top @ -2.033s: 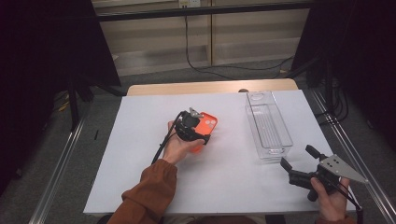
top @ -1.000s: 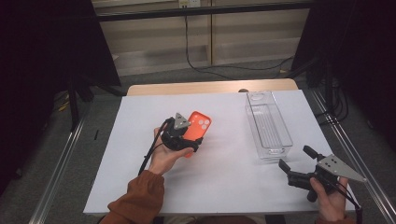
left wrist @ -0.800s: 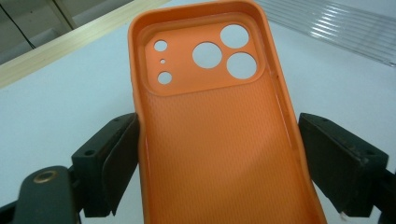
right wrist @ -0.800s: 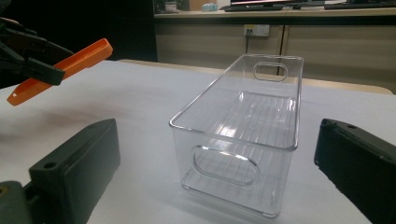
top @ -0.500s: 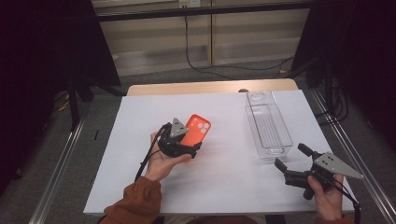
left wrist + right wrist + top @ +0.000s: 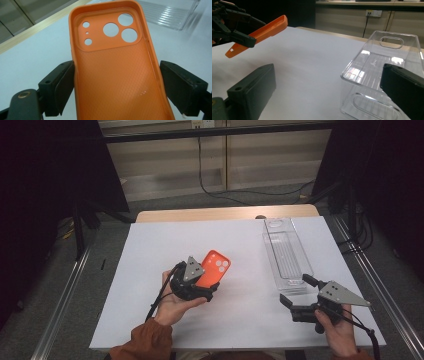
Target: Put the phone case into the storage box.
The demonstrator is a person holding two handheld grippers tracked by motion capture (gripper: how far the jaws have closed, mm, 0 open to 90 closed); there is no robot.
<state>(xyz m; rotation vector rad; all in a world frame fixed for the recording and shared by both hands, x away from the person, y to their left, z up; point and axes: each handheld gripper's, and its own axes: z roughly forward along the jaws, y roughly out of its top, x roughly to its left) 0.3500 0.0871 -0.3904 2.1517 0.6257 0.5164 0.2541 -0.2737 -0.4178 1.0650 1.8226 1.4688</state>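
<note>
From the high view, a white table [image 6: 150, 250] fills the middle, with a strip of bare wood along its far edge. The person's left hand [image 6: 176, 302], in a rust-coloured sleeve [image 6: 145, 345], comes up from the bottom edge and holds the left gripper [image 6: 202, 287] over the table's centre. Its jaws clamp an orange phone case [image 6: 215, 268] by the long sides, and the case points away and to the right, tilted with its camera end highest. Near the right side a clear plastic tray [image 6: 287, 257] lies lengthwise on the table, well apart from the case. Just on the near side of the tray, the right hand [image 6: 340, 332] holds the right gripper [image 6: 295, 292], its two black jaws spread with nothing between them, pointing left.

In the left gripper view, the orange phone case [image 6: 117, 67] stands between the two black jaws, its textured inner face towards the camera and the camera cut-outs at the far end. The left pad presses on one long edge, the right jaw sits against the other. Beyond it lie the white table [image 6: 32, 60] and a corner of the clear plastic tray [image 6: 170, 12].

In the right gripper view, the two black jaws rise wide apart from the lower corners, empty. The clear plastic tray [image 6: 387, 65] stands close on the right, near the right jaw. Far off at upper left, the left gripper [image 6: 230, 30] holds the orange phone case [image 6: 262, 31] seen edge-on, slanting upward above the table [image 6: 312, 65].
</note>
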